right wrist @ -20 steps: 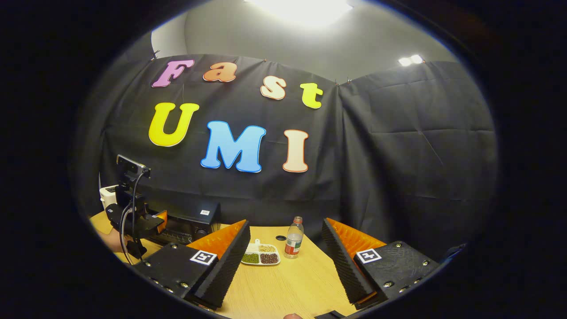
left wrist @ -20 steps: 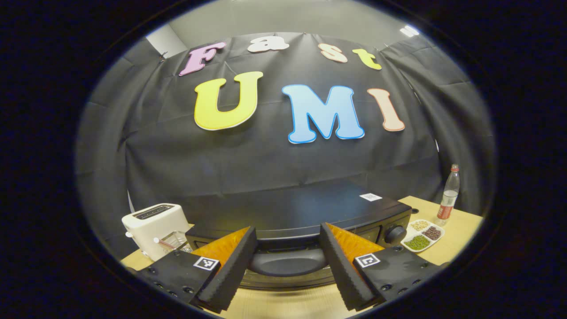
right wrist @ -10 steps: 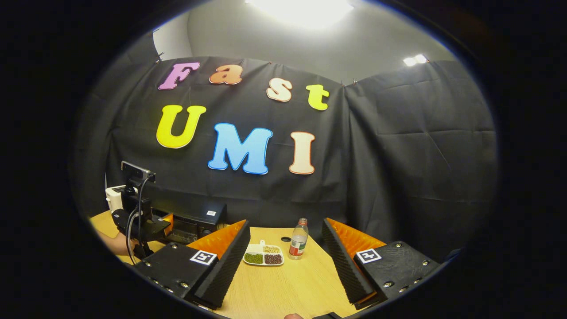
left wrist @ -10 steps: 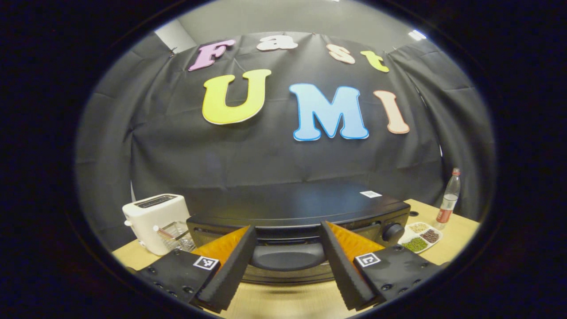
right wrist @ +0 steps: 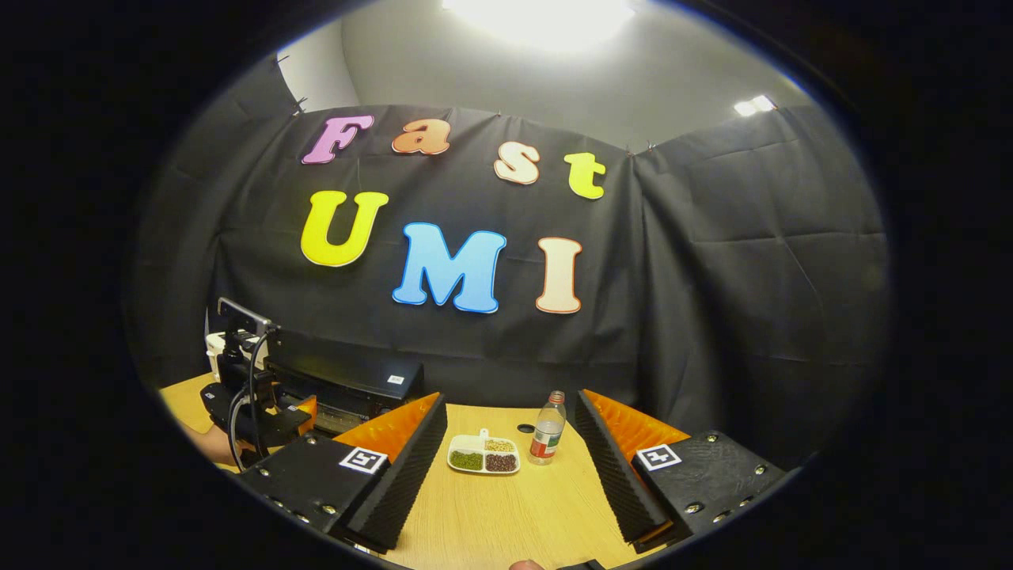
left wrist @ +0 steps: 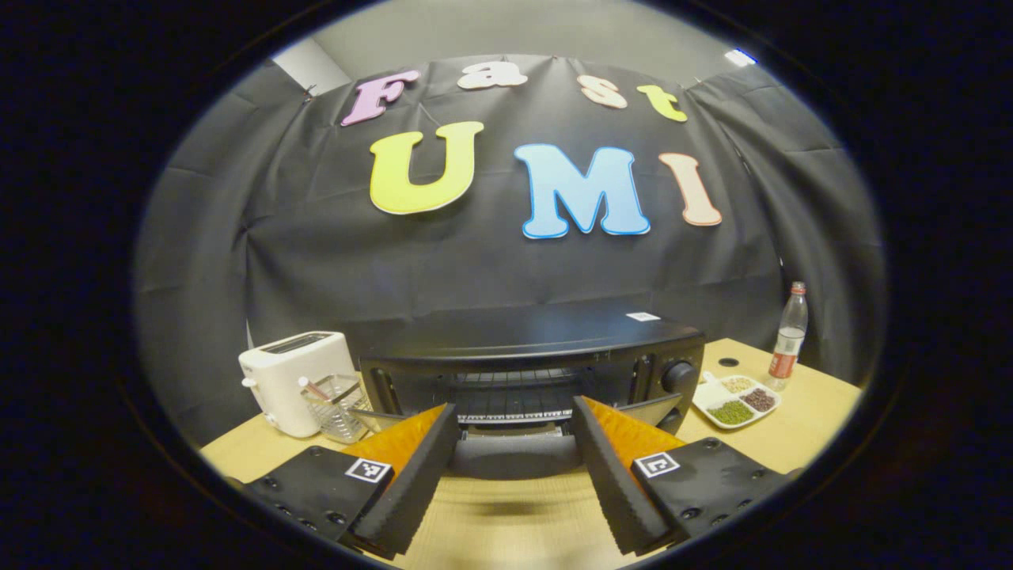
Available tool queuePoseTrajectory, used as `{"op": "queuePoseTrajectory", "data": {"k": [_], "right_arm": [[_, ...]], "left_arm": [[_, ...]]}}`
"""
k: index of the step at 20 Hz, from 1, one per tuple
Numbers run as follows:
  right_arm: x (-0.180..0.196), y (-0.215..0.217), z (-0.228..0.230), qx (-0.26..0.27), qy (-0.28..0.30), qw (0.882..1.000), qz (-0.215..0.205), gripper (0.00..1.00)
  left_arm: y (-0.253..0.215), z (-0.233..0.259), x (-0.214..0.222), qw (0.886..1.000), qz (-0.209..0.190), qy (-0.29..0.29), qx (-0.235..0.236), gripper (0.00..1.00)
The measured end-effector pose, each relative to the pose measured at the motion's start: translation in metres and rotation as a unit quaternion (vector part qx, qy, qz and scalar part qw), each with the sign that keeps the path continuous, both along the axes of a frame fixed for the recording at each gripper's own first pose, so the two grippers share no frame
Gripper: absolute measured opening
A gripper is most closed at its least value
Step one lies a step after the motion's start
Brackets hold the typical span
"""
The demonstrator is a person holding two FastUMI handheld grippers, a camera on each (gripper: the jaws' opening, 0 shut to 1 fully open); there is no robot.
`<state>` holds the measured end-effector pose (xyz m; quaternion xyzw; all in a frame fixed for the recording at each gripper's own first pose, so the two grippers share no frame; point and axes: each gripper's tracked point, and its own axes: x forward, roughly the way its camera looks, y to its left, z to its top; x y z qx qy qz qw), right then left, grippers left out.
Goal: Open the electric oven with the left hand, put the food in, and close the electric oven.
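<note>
The black electric oven (left wrist: 538, 348) stands straight ahead in the left gripper view, its door (left wrist: 514, 457) swung down so the wire rack (left wrist: 514, 392) inside shows. My left gripper (left wrist: 514, 412) is open, and the door's handle lies between its fingers, which do not press on it. A white divided dish of beans (left wrist: 736, 400) sits to the right of the oven. In the right gripper view my right gripper (right wrist: 510, 400) hangs open over the table, holding nothing, with the dish (right wrist: 483, 457) ahead of it. Far left there, the left gripper (right wrist: 301, 413) is at the oven (right wrist: 356, 380).
A white toaster (left wrist: 297, 380) and a small wire basket (left wrist: 336, 400) stand left of the oven. A clear bottle with a red label (left wrist: 787, 340) stands behind the dish, also as the bottle (right wrist: 548, 431). The wooden table (right wrist: 506, 514) runs under both grippers.
The oven door has swung down from shut to open, with the left gripper moving down and back with its handle. The right gripper drifted slightly left; its jaws did not move.
</note>
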<state>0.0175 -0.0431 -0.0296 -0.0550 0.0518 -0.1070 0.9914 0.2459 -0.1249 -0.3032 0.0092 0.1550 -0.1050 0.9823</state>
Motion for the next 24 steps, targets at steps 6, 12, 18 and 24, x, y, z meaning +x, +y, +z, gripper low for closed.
{"op": "queuePoseTrajectory", "data": {"k": [6, 12, 18, 24], "right_arm": [[-0.006, 0.001, 0.002, -0.001, 0.001, 1.000, 0.014, 0.98], [-0.013, 0.002, 0.001, 0.002, 0.004, 1.000, 0.025, 0.98], [-0.015, 0.004, -0.002, 0.013, 0.012, 0.999, 0.040, 0.98], [-0.012, 0.013, -0.007, 0.023, 0.024, 0.997, 0.070, 0.98]], "left_arm": [[0.005, -0.017, -0.029, 1.000, -0.001, 0.017, 0.018, 1.00], [0.006, -0.036, -0.053, 0.999, 0.003, 0.040, 0.016, 0.96], [0.007, -0.057, -0.072, 0.998, 0.001, 0.061, 0.023, 0.96], [0.011, -0.082, -0.097, 0.996, 0.010, 0.088, 0.023, 1.00]]}}
